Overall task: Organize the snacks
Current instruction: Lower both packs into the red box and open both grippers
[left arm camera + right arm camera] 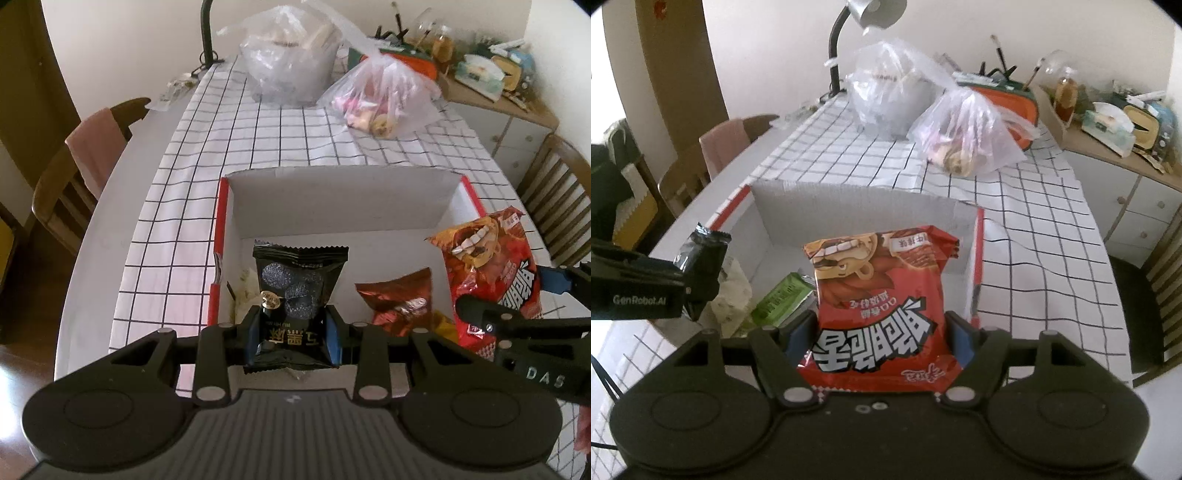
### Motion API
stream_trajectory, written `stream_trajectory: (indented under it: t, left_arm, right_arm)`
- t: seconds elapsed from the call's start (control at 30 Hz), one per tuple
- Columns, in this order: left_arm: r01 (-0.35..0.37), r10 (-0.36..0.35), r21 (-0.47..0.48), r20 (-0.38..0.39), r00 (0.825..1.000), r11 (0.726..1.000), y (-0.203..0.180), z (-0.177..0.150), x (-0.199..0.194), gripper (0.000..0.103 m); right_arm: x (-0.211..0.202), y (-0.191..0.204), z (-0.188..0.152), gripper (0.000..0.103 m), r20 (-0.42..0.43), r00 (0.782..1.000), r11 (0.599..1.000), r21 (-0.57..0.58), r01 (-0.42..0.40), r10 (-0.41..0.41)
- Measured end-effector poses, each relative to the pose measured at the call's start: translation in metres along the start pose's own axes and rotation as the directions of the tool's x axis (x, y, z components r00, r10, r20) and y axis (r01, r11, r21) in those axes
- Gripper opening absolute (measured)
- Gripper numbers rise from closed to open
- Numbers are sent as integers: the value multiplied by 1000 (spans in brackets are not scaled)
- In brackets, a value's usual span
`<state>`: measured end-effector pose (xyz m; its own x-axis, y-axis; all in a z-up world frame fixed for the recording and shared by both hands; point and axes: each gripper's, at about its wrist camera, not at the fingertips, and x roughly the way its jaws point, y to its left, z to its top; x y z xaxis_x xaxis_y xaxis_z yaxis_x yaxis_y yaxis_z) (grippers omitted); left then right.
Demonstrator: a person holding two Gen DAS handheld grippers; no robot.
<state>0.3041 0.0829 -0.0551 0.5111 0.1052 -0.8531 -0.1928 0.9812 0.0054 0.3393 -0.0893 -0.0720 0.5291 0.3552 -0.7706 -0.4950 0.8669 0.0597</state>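
Note:
My left gripper (291, 332) is shut on a black snack packet (297, 286) and holds it upright over the near part of a white cardboard box with red edges (340, 195). My right gripper (877, 332) is shut on a large red snack bag (882, 295) and holds it upright over the same box (857, 210). The red bag also shows at the right of the left wrist view (491, 273), and the black packet at the left of the right wrist view (701, 254). A small red-brown packet (399, 299) and a green packet (783, 295) lie in the box.
The box stands on a table with a black-grid white cloth (288, 136). Two clear plastic bags of goods (291, 55) (384, 96) stand at the far end beside a black lamp stem (206, 33). Wooden chairs (70, 181) (557, 192) flank the table. A cluttered cabinet (1115, 147) stands at the right.

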Motion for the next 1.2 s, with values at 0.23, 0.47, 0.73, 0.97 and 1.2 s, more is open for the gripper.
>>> stream_trajectory:
  t: [0.23,0.47,0.73,0.97,1.2]
  left_arm:
    - [-14,15,18,-82,997,1000,0,10,36,34]
    - [-20,25,44,-121,992,999,-6,10,55,34]
    - [-26,36,65,-150,988,998,-12,6,65,35]
    - [-24,32,59,-144,989,998,-13,-1,63,41]
    - [-16,20,38,-107,994,999,-7,-4,47,53]
  right_arm:
    - [29,12,3,73,-52,999,999,-50,-11,8]
    - [45,18,-3,73,-95,995,997,-81,-9,1]
    - [50,20,-8,74,-110,994,997,-74,-10,2]
    - [44,19,-11,75,-94,996,998,-70,-8,1]
    - [28,15,-12,80,-66,998,999,-47,-16,13]
